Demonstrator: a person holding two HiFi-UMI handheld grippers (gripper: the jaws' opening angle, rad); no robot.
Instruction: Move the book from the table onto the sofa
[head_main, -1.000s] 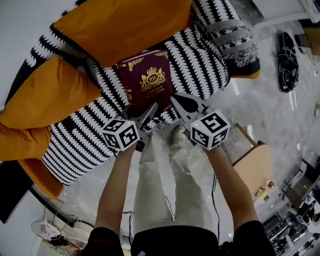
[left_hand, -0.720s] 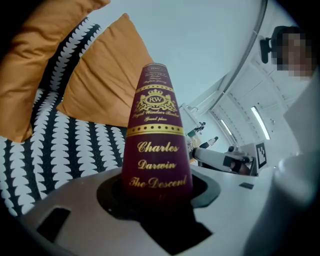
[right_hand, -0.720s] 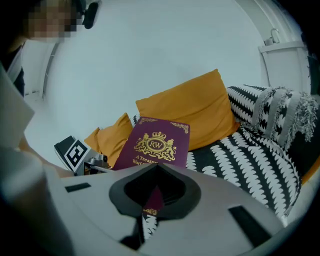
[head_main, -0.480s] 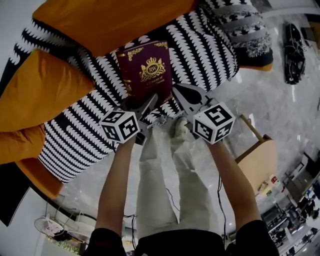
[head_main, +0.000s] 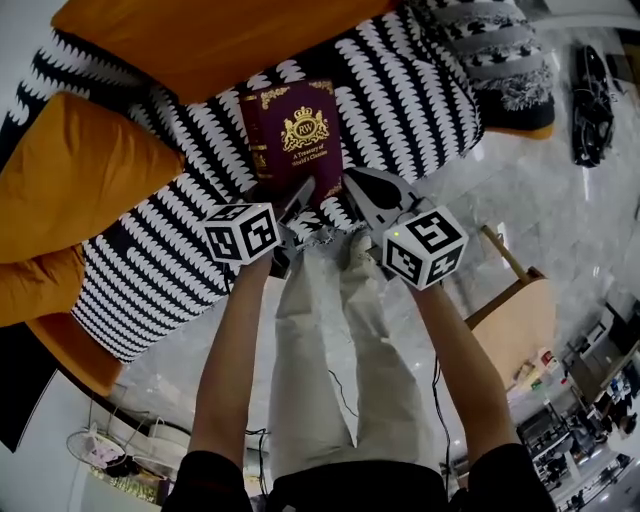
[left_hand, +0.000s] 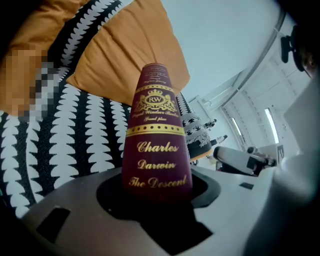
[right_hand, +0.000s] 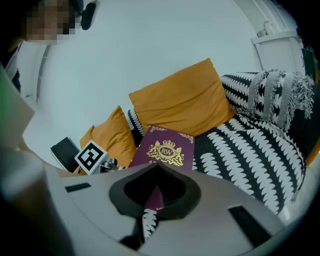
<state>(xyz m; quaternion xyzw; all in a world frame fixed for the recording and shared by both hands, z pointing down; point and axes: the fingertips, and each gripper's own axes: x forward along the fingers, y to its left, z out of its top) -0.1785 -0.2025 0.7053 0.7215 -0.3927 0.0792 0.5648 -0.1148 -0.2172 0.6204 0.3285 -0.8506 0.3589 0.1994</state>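
Note:
The maroon book (head_main: 295, 140) with gold print is over the sofa's black-and-white cover (head_main: 400, 100), just in front of the orange cushions (head_main: 90, 180); I cannot tell whether it rests on the cover. My left gripper (head_main: 300, 192) is shut on the near end of its spine. In the left gripper view the spine (left_hand: 156, 145) rises straight out from between the jaws of that gripper (left_hand: 157, 192). My right gripper (head_main: 352, 190) is shut beside the book's near right corner. In the right gripper view the book's cover (right_hand: 165, 150) shows just past the right gripper (right_hand: 157, 172); whether it pinches the cover is unclear.
A fringed black-and-white pillow (head_main: 500, 50) lies at the sofa's right end, and a large orange cushion (head_main: 220, 40) leans at the back. The person's legs (head_main: 330, 350) stand at the sofa's front edge. A tan wooden piece (head_main: 510, 320) and a dark object (head_main: 590, 100) are on the marble floor to the right.
Both grippers have sunk toward the sofa seat with the book, which now sits lower and closer to the cover. Neither grip has changed.

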